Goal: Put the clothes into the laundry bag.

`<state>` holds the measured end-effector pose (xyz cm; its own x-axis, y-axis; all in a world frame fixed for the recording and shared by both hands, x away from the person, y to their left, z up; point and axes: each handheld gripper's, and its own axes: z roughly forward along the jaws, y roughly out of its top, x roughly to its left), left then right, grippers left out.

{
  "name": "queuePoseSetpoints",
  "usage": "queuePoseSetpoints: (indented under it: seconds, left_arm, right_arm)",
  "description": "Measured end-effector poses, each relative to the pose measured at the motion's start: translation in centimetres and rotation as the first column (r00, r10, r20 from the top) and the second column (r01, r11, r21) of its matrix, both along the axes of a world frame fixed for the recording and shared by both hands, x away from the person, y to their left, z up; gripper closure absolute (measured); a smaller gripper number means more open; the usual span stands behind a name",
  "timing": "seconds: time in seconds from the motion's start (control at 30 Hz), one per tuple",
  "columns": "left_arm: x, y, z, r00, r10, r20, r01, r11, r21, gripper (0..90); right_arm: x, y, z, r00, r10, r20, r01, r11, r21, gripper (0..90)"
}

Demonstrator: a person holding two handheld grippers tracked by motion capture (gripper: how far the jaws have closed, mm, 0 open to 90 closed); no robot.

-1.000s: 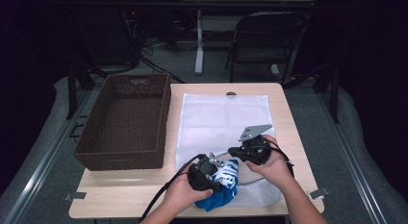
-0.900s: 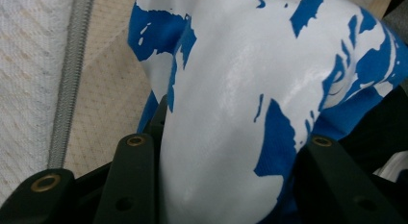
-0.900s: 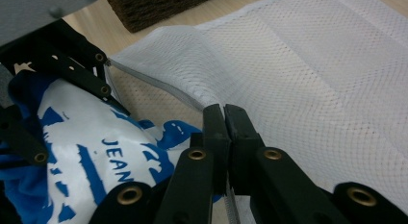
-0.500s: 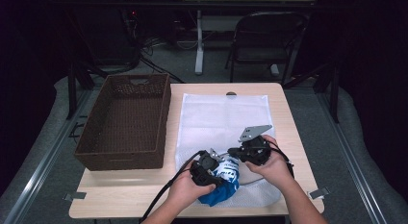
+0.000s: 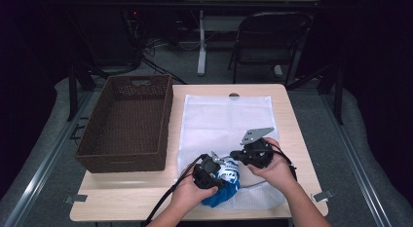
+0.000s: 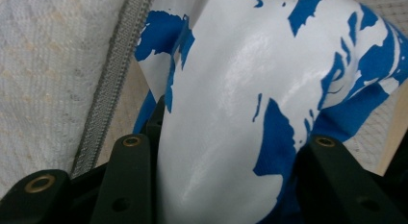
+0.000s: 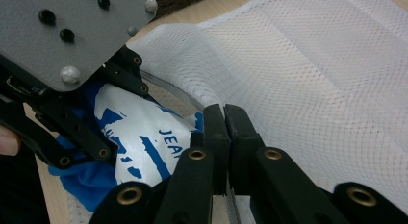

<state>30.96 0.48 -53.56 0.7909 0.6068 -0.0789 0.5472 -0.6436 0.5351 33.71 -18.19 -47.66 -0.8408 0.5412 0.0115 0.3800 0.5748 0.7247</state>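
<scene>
At the table's near edge: a blue-and-white garment point(image 5: 225, 180) lies bunched at the open mouth of a white mesh bag point(image 5: 224, 122).
Garment's long axis: runs from the person's side toward the bag, its printed end pointing into the opening.
Left gripper point(image 5: 213, 164): jaws clamped on the garment, which fills the gap between them.
Right gripper point(image 5: 237, 153): jaws pressed together, pinching the bag's zipper edge point(image 7: 168, 92).
Wicker basket point(image 5: 127, 122): left of the bag, apart from it.

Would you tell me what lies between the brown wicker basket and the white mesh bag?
Nothing: between the brown wicker basket and the white mesh bag a bare strip of wooden tabletop shows in the high view.
</scene>
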Motion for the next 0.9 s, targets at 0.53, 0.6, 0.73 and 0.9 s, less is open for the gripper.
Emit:
queuePoseSetpoints:
  seconds: [0.53,0.6,0.73,0.9]
  left_arm:
    - [-0.11,0.14,-0.98,0.9992,0.031,-0.024,-0.032,0.9983,-0.048,41.3]
    - [-0.21,0.11,-0.92,0.9992,0.031,-0.025,-0.032,0.9978,-0.058,37.7]
    - [-0.34,0.26,-0.52,0.9993,0.028,-0.026,-0.029,0.9971,-0.07,33.6]
    - [-0.59,0.52,-0.08,0.9991,0.026,-0.034,-0.028,0.9973,-0.068,31.0]
  right_arm:
    - [0.09,0.09,-0.37,1.0,0.0,-0.01,0.0,1.0,-0.007,88.3]
    - [0.1,0.07,-0.35,1.0,-0.001,-0.01,0.001,1.0,-0.007,88.3]
    - [0.12,0.03,-0.35,0.9999,-0.001,-0.011,0.001,1.0,-0.004,88.3]
    - [0.15,0.03,-0.36,1.0,-0.003,-0.009,0.003,1.0,-0.005,88.3]
